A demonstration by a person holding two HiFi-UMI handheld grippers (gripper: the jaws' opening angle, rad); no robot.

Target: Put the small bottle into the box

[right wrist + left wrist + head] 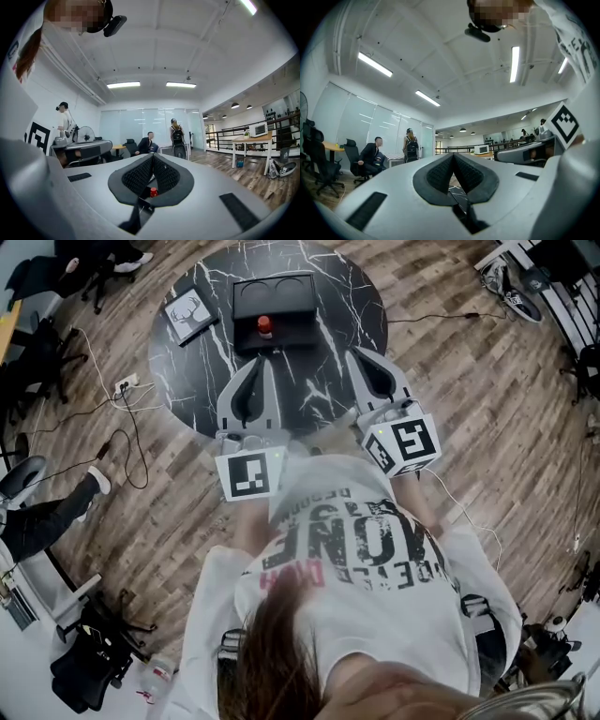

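Observation:
The small bottle [265,326] with a red cap stands upright on the round black marble table [356,296], just in front of the black box [274,296], whose top shows two round hollows. My left gripper [262,360] is shut and empty, its tips a short way in front of the bottle. My right gripper [354,352] is also shut and empty, to the right of the bottle and box. In the left gripper view the left gripper [453,154] has its jaws meeting at the tips. Below the tips of my right gripper [152,155], the bottle's red cap [153,191] peeks through.
A framed deer picture [190,315] lies on the table left of the box. A power strip with cables [125,385] is on the wood floor at left. Office chairs [94,652] and a person's leg [47,517] are at lower left. Other people [149,143] are in the room's far part.

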